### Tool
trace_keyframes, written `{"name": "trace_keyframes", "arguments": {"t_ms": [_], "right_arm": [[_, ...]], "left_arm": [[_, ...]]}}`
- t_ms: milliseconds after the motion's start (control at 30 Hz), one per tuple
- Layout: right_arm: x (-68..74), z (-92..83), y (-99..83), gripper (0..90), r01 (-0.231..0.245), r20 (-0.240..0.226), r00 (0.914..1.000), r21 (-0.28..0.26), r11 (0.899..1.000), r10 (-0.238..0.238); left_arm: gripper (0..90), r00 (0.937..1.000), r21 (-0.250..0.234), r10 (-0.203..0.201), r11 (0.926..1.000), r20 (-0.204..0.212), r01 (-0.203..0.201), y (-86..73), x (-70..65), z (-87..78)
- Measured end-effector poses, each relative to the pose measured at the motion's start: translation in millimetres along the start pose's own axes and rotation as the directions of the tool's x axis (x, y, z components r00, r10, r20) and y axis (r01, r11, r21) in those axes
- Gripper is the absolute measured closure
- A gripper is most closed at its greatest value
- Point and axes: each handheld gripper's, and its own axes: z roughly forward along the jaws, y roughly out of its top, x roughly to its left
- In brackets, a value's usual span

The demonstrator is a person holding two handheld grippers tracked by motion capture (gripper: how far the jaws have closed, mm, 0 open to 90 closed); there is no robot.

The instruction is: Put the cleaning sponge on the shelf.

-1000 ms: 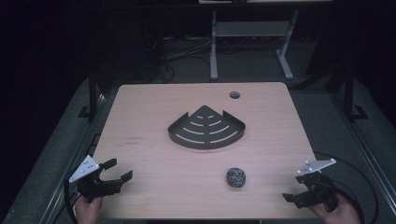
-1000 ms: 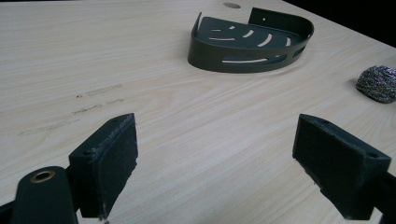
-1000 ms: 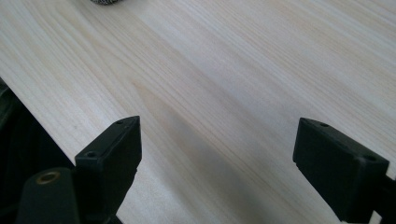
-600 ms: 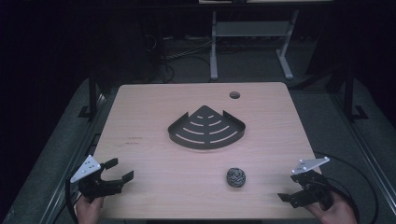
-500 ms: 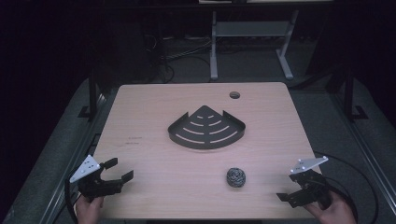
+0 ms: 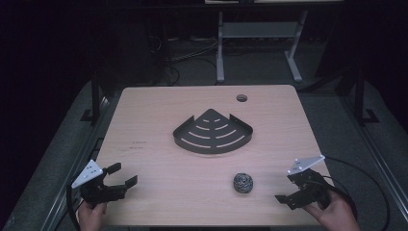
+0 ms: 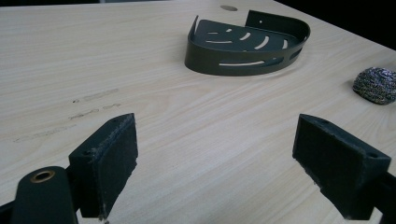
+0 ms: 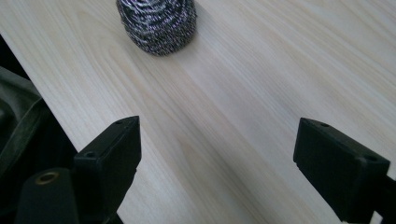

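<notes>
Scourer (image 6: 243, 183) lies on the table (image 6: 159, 110) at six o'clock from the rack (image 6: 212, 132); right gripper (image 6: 287, 196), released, sits at its three o'clock, left gripper (image 6: 122, 175) released too.

The worktop (image 6: 144, 120) is a pale wood-grain board with rounded corners. A dark corner tray (image 6: 212, 131) with curved slots in its floor lies flat near the middle, a little toward the far side, its rounded wall facing the near edge and its point facing away. A steel scourer (image 6: 243, 183) sits on the bare wood near and slightly right of the tray, well apart from it and close to the near edge. A small round hole (image 6: 241, 98) pierces the worktop at the far side, right of centre. Faint dark scuffs (image 6: 138, 145) mark the wood left of the tray.
</notes>
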Motion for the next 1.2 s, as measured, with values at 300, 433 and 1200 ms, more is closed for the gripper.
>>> {"name": "trace_keyframes", "arguments": {"t_ms": [300,433,1200], "right_arm": [[5.5,9.6,16.8,14.6,0.036,-0.016,0.9992,0.018,0.999,-0.036],[10.3,16.5,30.7,14.5,0.064,-0.038,0.9973,0.023,0.998,-0.063],[26.6,54.8,81.1,14.9,0.175,-0.097,0.9810,0.074,0.982,-0.168]], "left_arm": [[13.3,1.0000,-0.002,-0.001,1.0000,0.000,0.001,0.2,0.0,-0.3],[13.3,1.0000,-0.006,-0.004,1.0000,0.000,0.004,0.3,0.6,-1.2],[13.3,1.0000,-0.011,-0.009,0.9999,-0.003,0.009,0.2,1.4,-2.6]]}}
